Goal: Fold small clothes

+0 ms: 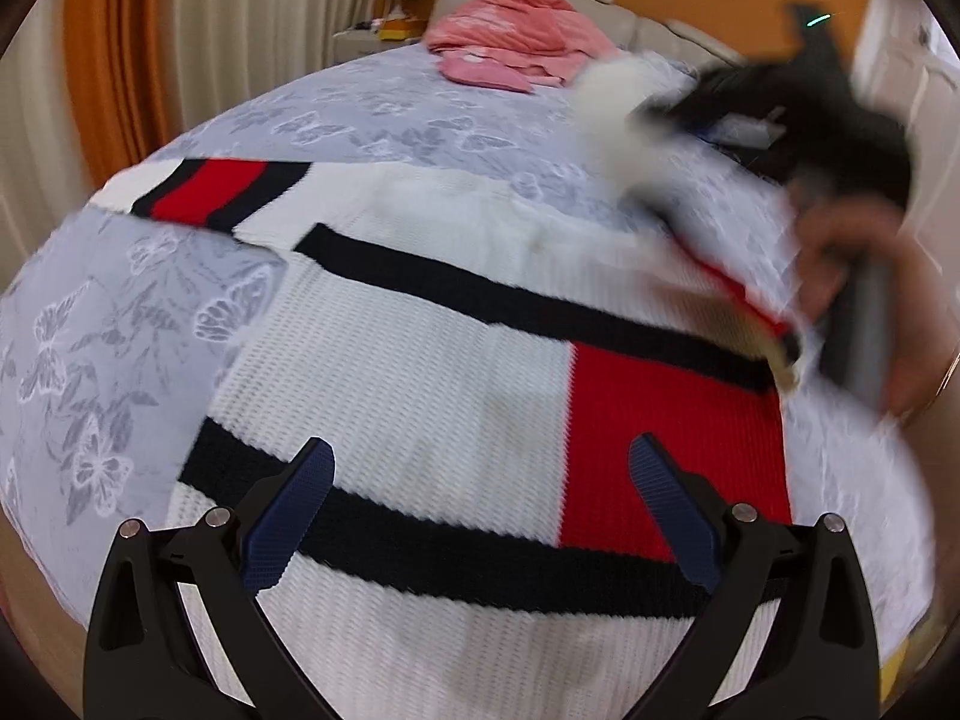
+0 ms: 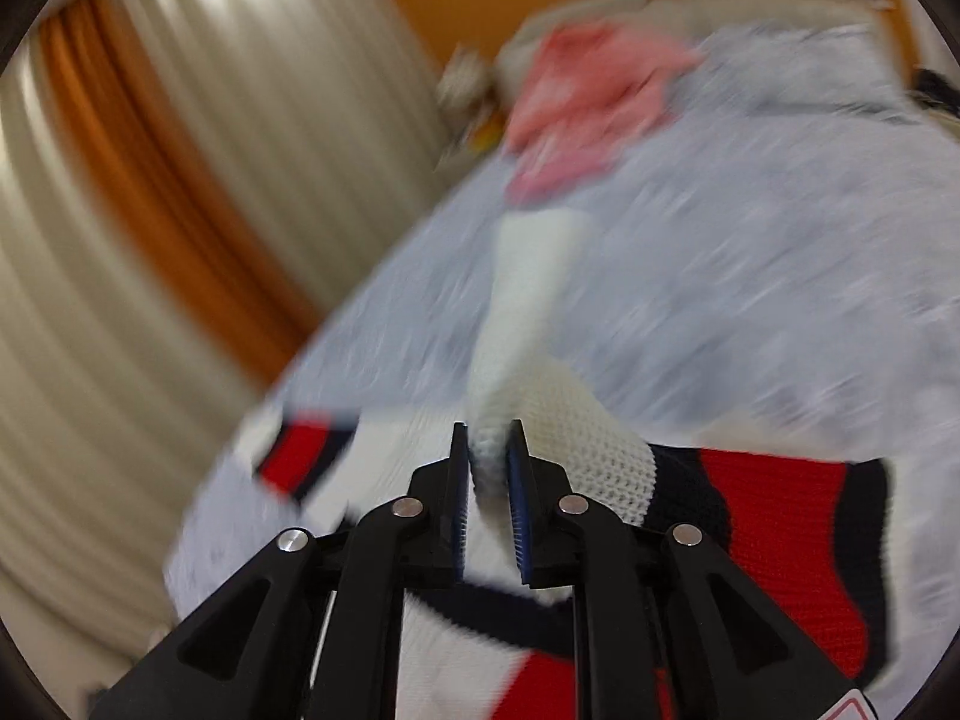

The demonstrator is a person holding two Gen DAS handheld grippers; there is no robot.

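Butterfly-print bedspread [image 1: 150, 312], waffle-knit sweater [image 1: 420, 372], gripper [image 2: 487, 450] pinching sleeve [image 2: 528, 300]

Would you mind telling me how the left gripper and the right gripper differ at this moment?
The left gripper has its fingers spread wide, while the right gripper has its fingers closed together. The left gripper holds nothing and hovers over the sweater; the right gripper pinches the sweater's white sleeve. Both have black frames, blue finger pads and point down over the bed.
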